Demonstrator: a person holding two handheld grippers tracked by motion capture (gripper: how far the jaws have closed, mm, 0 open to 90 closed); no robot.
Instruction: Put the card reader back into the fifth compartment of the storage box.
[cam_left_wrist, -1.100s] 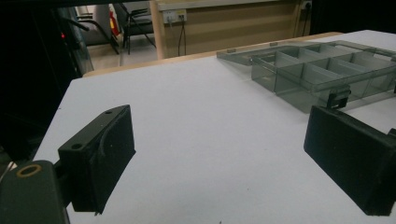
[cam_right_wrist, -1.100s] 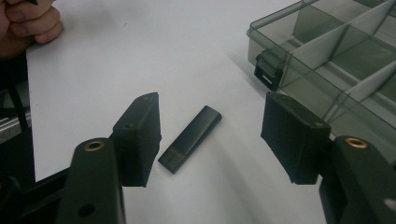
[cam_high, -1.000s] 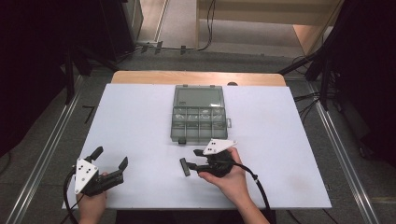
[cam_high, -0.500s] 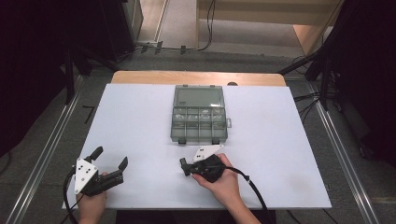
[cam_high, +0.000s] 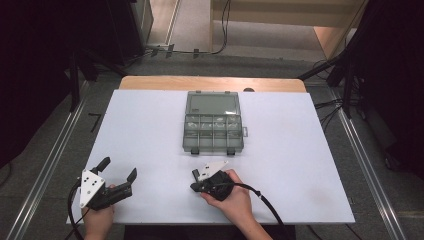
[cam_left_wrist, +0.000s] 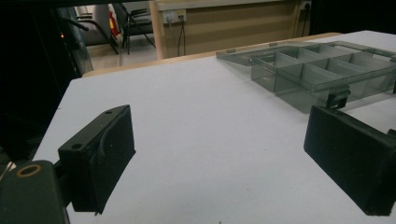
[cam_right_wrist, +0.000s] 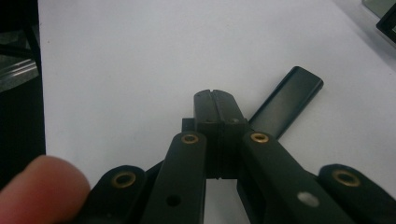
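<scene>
A clear grey compartment box (cam_high: 214, 122) lies open and flat on the white table (cam_high: 300, 150), toward its far middle, with the lid folded back on the far side and a row of divided cells on the near side; two dark latches (cam_high: 231, 151) are seen on the near edge of the box. What the cells hold cannot be made out. The box is judged to be light, thin-walled hard plastic: stiff enough to be pushed or lifted by a wall, smooth and so likely to slide on the table, and liable to crack at the hinge or the latches if squeezed hard. A hold is best taken on the near rim beside a latch, or on the free edge of the lid, rather than on the thin dividers. Just near of the box, a little toward its left latch, the right gripper (cam_high: 195, 186) is held low over the table with its jaws pressed together on nothing, as the right gripper view (cam_right_wrist: 215, 100) makes plain. Well to the left of the box and nearer the table's front edge, the left gripper (cam_high: 118, 168) rests with its jaws spread wide and nothing between them, the box (cam_left_wrist: 322, 70) being seen beyond them in the left gripper view.
</scene>
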